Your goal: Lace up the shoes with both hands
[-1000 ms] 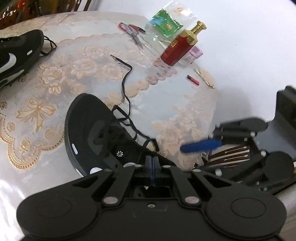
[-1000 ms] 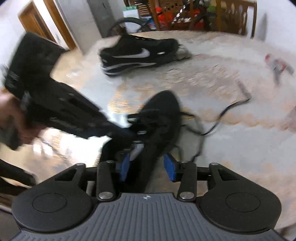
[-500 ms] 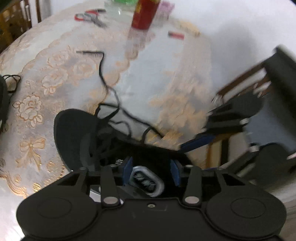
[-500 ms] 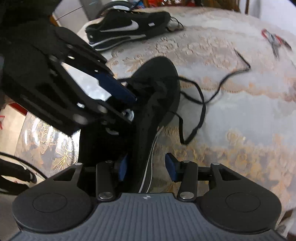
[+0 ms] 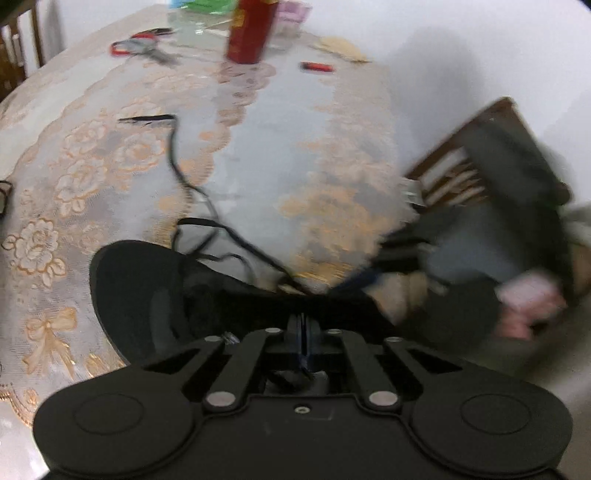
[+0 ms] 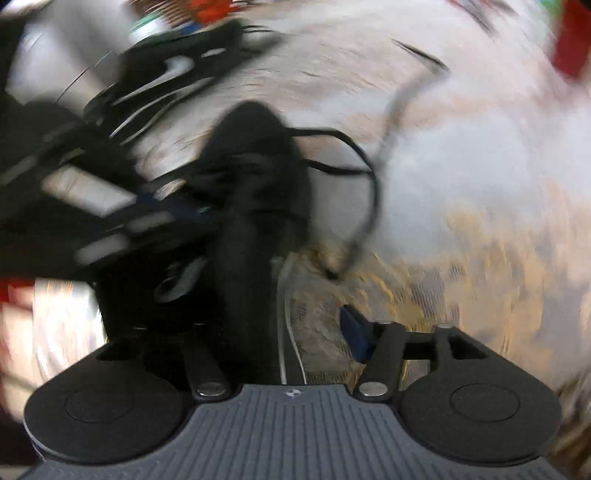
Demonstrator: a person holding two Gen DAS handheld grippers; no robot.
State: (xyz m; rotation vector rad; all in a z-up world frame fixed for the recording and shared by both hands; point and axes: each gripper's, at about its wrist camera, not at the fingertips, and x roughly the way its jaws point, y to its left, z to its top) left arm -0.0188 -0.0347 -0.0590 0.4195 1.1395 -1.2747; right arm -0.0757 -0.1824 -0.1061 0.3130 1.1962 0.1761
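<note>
Table (image 5: 295, 155), lace-patterned cloth, round: bears all items below. Black shoe (image 5: 147, 291), the work piece: lies near the table's front edge directly ahead of both grippers, toe pointing away in the right wrist view. Second shoe (image 6: 162, 74), black with white swoosh: far side of the table, heavily blurred, untouched as far as can be seen. Left gripper (image 5: 303, 347): blue pads pressed together at the shoe's collar; what lies between them is hidden in black on black, possibly lace or tongue, cannot tell. Right gripper (image 6: 291, 332): jaws spread wide, astride the shoe's heel end, one blue pad visible on the right, gripping nothing. Lace (image 5: 177, 166): black, one long end trailing loose across the cloth away from the shoe, another loop slack beside the upper. Red bottle (image 5: 251, 33), scissors (image 5: 140, 46), small red lighter-like item (image 5: 317, 67): far edge, uninvolved. Progress, judged: early; lace loose and untied, tightening and knotting remain. Change from half a second ago: left pads, then apart over the shoe opening, now closed; right gripper unchanged in spread but its view has gone to heavy motion blur.
</note>
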